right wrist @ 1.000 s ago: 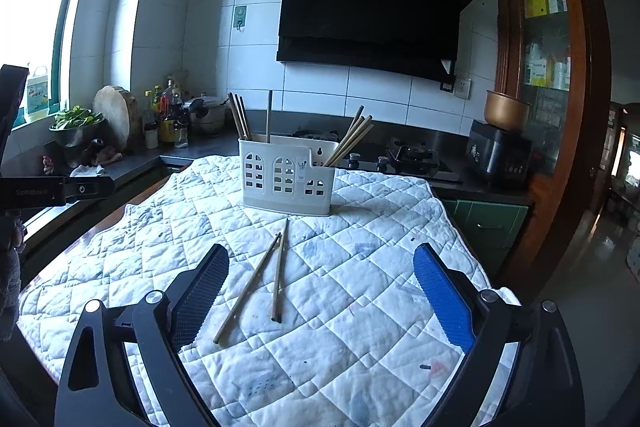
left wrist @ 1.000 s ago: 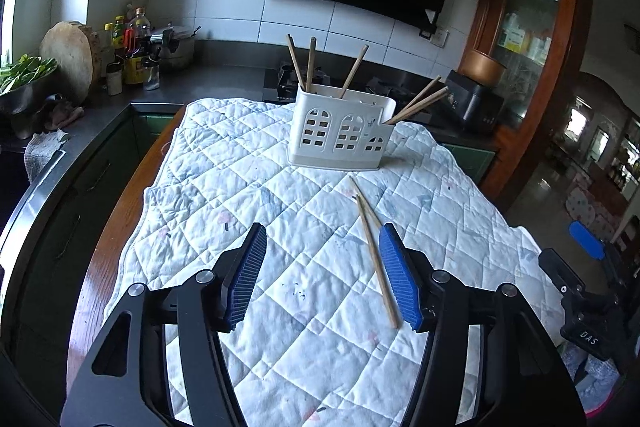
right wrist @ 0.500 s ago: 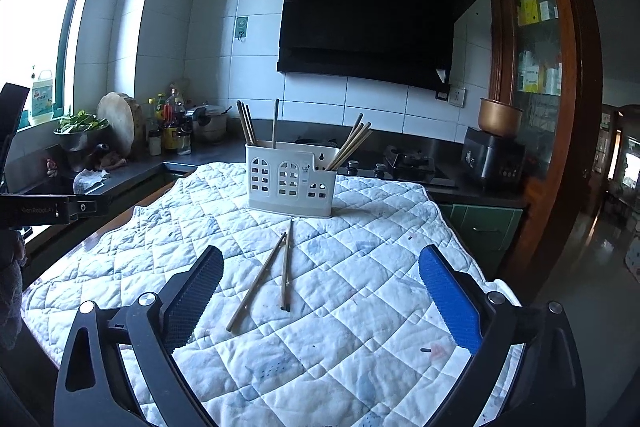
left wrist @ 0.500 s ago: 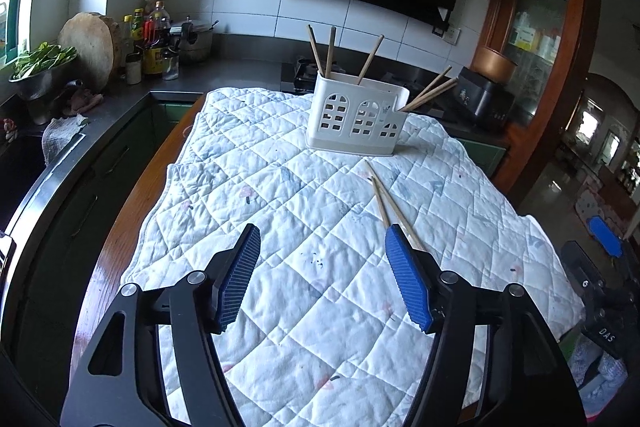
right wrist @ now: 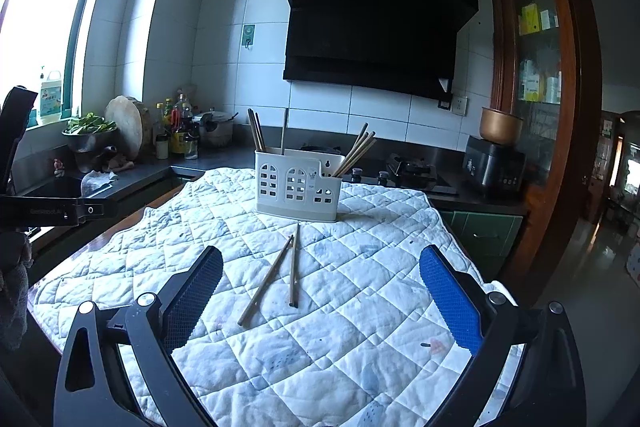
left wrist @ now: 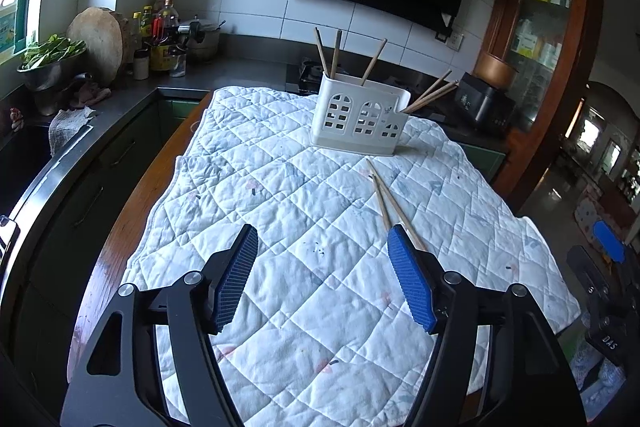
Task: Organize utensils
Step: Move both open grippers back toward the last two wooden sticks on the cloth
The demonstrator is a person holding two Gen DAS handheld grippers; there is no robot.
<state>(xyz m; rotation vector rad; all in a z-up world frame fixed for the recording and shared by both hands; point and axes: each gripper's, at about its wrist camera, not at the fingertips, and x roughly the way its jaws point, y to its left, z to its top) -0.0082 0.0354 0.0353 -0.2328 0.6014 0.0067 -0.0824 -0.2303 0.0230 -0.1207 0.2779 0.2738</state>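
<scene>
A white slotted utensil holder (left wrist: pixel 360 119) stands on the quilted cloth (left wrist: pixel 280 187) with several chopsticks sticking out of it. Two loose chopsticks (left wrist: pixel 384 195) lie crossed on the cloth in front of it. My left gripper (left wrist: pixel 322 231) hovers open and empty over the cloth, and its right finger covers the near ends of the loose pair. In the right wrist view the holder (right wrist: pixel 298 187) and the loose chopsticks (right wrist: pixel 280 267) lie ahead of my right gripper (right wrist: pixel 320 249). It is wide open with nothing between its pads.
A dark counter (left wrist: pixel 120 115) with bottles, a cutting board and a bowl of greens runs along the left. A stove (right wrist: pixel 412 175) and a cooker (right wrist: pixel 494 163) sit behind the table. The cloth hangs over the table's near and right edges.
Both grippers have drawn back a little from the holder, which looks smaller now. The left jaws stand slightly wider than before. The chopsticks on the cloth have not moved.
</scene>
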